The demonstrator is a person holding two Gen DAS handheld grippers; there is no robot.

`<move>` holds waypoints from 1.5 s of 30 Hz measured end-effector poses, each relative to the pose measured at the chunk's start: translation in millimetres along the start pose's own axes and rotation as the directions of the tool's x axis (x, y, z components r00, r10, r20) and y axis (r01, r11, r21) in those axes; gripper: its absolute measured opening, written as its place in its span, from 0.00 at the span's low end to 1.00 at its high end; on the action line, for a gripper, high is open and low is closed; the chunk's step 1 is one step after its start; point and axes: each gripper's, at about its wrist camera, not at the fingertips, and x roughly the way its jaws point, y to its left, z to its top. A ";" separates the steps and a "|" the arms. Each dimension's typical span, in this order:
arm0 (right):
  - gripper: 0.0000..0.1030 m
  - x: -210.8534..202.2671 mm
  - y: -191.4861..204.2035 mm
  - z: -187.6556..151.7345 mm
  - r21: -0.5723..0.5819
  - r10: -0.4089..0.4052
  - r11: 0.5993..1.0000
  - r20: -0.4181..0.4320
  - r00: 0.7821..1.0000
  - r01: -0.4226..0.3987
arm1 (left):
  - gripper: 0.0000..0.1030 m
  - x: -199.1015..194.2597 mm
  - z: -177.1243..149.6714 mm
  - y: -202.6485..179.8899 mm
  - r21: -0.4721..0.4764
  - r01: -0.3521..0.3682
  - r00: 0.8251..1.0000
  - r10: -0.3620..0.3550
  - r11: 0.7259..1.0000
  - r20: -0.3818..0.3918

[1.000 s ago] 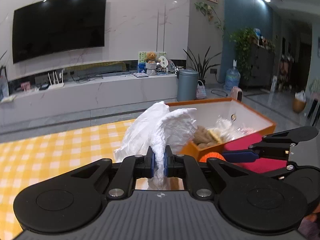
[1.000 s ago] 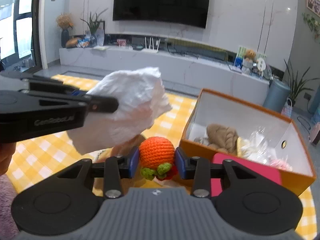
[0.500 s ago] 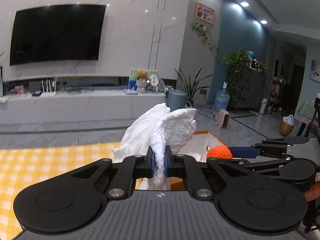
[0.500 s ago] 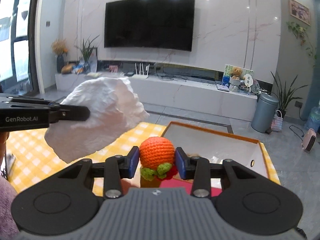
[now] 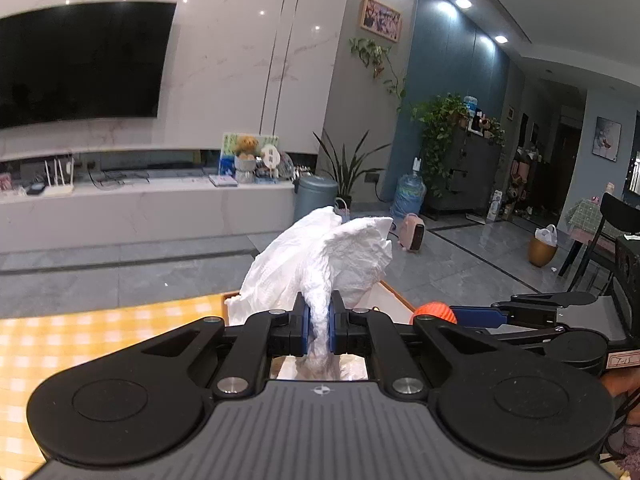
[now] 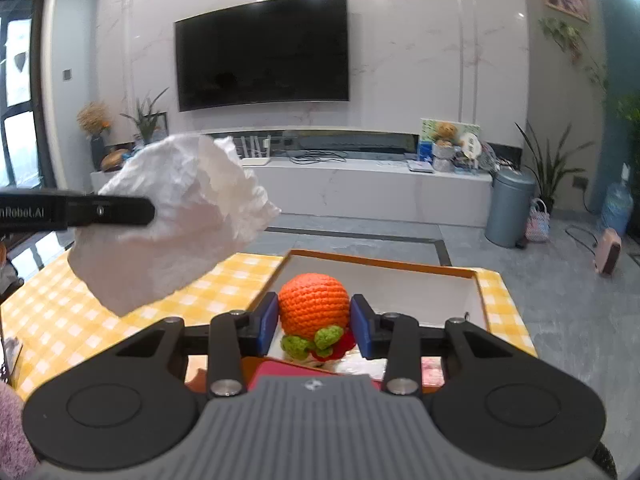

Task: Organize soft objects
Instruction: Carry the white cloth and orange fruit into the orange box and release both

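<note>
My left gripper (image 5: pixel 318 330) is shut on a crumpled white tissue (image 5: pixel 324 258) and holds it in the air above the left edge of the orange box (image 5: pixel 394 300). The tissue also shows in the right wrist view (image 6: pixel 176 220). My right gripper (image 6: pixel 314 322) is shut on an orange crocheted ball with green leaves (image 6: pixel 314 306) and holds it over the open orange box (image 6: pixel 380 266). The ball shows past my left gripper too (image 5: pixel 434 312). A red lid (image 6: pixel 292 370) lies under my right gripper.
The box stands on a table with a yellow checked cloth (image 6: pixel 60 316). Beyond the table are grey floor, a white TV bench (image 6: pixel 360 188), a grey bin (image 6: pixel 508 208) and a pink heater (image 6: pixel 608 250).
Both grippers have risen with their loads and tilted up. The box has dropped low in both views, and its contents are now mostly hidden behind the grippers.
</note>
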 end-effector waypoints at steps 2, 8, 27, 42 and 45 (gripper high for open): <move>0.38 4.3 -10.8 0.6 0.015 -0.011 1.000 -0.010 1.000 0.011 | 0.10 14.2 -2.2 -2.8 -0.009 0.012 1.000 -0.012 1.000 -0.016; 0.38 33.0 -40.0 7.8 0.044 -0.041 0.998 -0.064 0.997 0.044 | 0.10 63.2 -8.1 -5.2 -0.049 0.036 0.996 -0.040 0.998 -0.082; 0.38 181.0 -91.6 14.6 -0.041 -0.157 0.988 -0.297 0.942 0.152 | 0.10 168.1 -28.3 -11.8 0.178 -0.093 0.972 0.128 0.980 -0.195; 0.39 219.1 -101.2 0.2 -0.079 -0.168 0.986 -0.405 0.899 0.148 | 0.38 176.6 -37.1 0.2 0.187 -0.108 0.946 0.159 0.976 -0.284; 0.49 211.4 -98.0 4.3 -0.087 -0.180 0.983 -0.377 0.909 0.159 | 0.60 172.6 -31.9 1.8 0.196 -0.124 0.952 0.172 0.973 -0.251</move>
